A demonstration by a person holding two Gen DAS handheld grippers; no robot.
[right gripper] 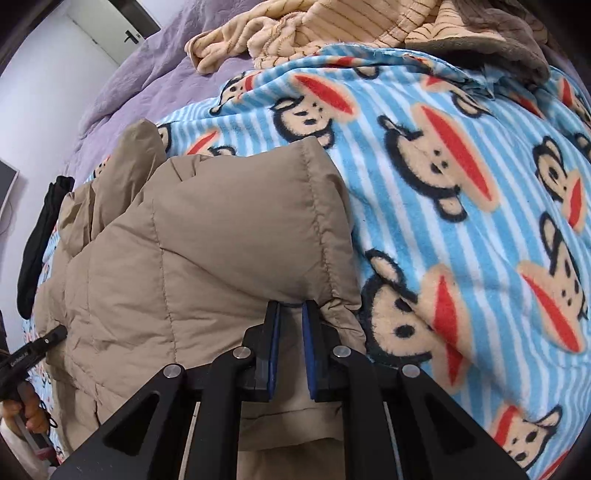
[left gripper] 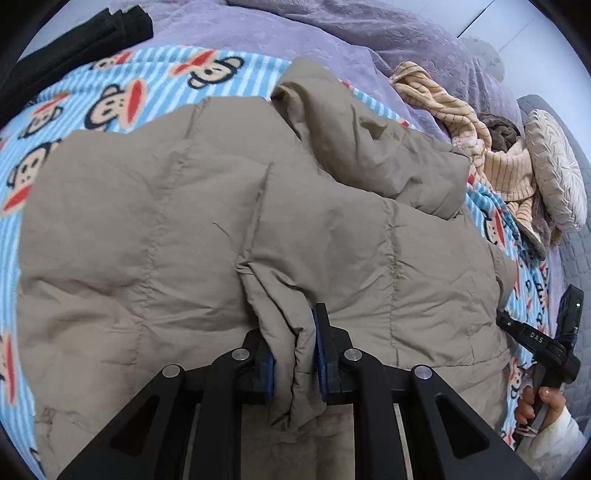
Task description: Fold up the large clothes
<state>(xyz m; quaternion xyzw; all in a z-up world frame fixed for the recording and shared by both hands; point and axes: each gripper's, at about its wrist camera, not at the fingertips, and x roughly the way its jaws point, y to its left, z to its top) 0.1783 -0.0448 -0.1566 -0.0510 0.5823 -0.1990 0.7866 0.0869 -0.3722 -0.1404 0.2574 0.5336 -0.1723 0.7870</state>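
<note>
Tan puffer jacket [left gripper: 221,229] spread on a monkey-print fleece blanket [right gripper: 461,192], gripped at two edges.

A black garment [left gripper: 92,26] is seen upper left, striped beige clothing [left gripper: 491,162] at right. A fabric fold is pinched by the left gripper [left gripper: 293,350]; the hem is clamped by the right gripper [right gripper: 290,343], low in frame.

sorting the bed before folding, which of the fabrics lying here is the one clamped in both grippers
The tan puffer jacket, quilted and plain. Left gripper and right gripper both pinch it; the monkey blanket, striped garment and black cloth lie untouched.

A blue-striped monkey-print fleece blanket [right gripper: 461,155] is covering the purple quilted bedspread [left gripper: 295,33]; striped beige plush clothing [left gripper: 461,125] is lying at two o'clock, folded black cloth [left gripper: 74,40] at eleven.
</note>
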